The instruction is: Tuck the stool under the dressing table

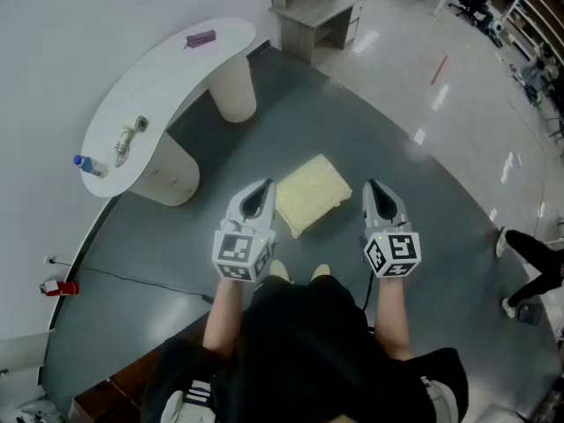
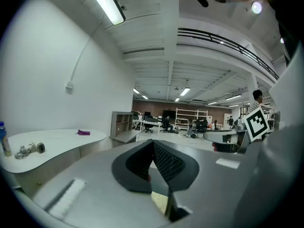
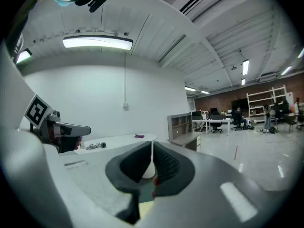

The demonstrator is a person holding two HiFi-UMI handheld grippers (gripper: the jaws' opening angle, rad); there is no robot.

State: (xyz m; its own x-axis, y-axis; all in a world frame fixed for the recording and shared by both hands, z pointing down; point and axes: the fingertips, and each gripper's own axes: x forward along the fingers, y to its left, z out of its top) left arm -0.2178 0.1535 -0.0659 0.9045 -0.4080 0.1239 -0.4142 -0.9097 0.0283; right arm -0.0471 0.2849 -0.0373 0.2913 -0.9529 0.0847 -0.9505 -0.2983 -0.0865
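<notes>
A: How many things are you counting down there?

B: One stool (image 1: 310, 192), one dressing table (image 1: 167, 77) and two grippers. The table is resting on two pedestals (image 1: 233, 91). Three small things are sitting on its top: a purple item (image 1: 201, 38) near the far end, a tangled cord (image 1: 128, 139) further along, and a clear bottle (image 1: 91, 166) with a blue cap at the near end.

A: And what are they looking like?

B: The table top is showing as a smooth white kidney-shaped slab, curving along the white wall (image 1: 53, 42), and the pedestals are looking like plump rounded columns. The stool is looking like a pale yellow padded block with a nubbly cover and soft corners. The floor (image 1: 423, 201) is gleaming grey.

A: Which way is the stool pointing?

B: It is sitting on the diagonal, with one corner aiming back at the person's feet and the opposite one aiming away. It is looking so nearly square that I am not managing to pick out a long axis. It is standing on open floor, well apart from the table, between the two gripper tips and just beyond them.

A: What are the grippers doing?

B: The left gripper (image 1: 262, 186) and the right gripper (image 1: 372, 186) are hanging side by side. Each one is keeping its dark ribbed pads (image 2: 167, 163) pressed together, with nothing between them.
</notes>
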